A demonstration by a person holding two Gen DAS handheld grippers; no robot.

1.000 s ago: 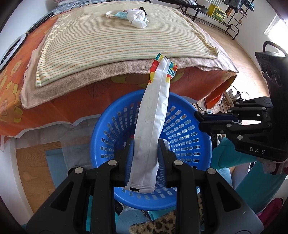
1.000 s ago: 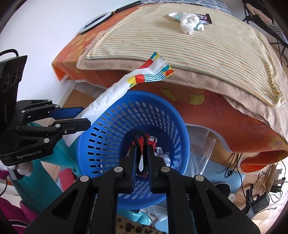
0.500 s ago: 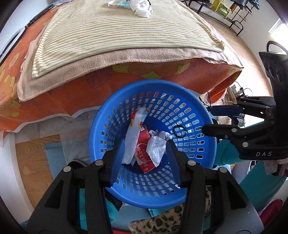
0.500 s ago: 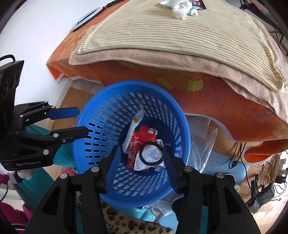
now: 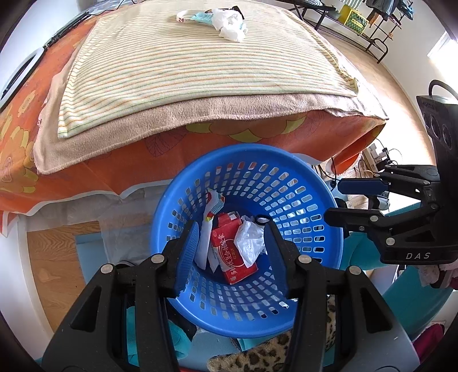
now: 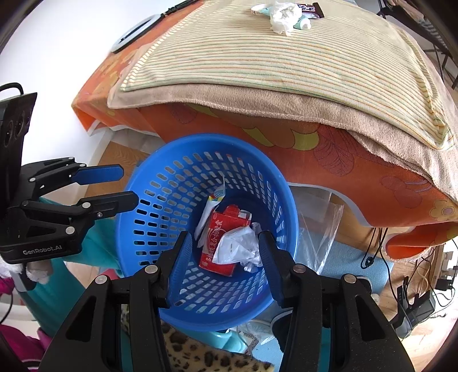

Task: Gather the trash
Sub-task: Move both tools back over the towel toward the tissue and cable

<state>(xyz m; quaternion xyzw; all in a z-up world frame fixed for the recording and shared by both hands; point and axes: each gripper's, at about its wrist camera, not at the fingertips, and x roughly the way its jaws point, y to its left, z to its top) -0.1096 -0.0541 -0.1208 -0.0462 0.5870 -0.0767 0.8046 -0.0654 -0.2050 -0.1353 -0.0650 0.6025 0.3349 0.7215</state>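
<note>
Both the left hand-held gripper (image 5: 230,229) and right hand-held gripper (image 6: 223,243) hang spread and empty over the blue basket (image 5: 315,183), placed beside the desk (image 5: 86,171) for easy dropping. A red carton (image 5: 234,254), long wrapper (image 5: 209,226) and crumpled plastic (image 5: 249,240) lie inside; a tissue wad (image 5: 232,24) waits on the striped cloth (image 5: 186,71)

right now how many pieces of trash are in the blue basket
3 visible in the blue basket: a long white wrapper leaning on the left, a red carton in the middle, and a crumpled white plastic bag on its right. Smaller bits may be hidden underneath.
</note>
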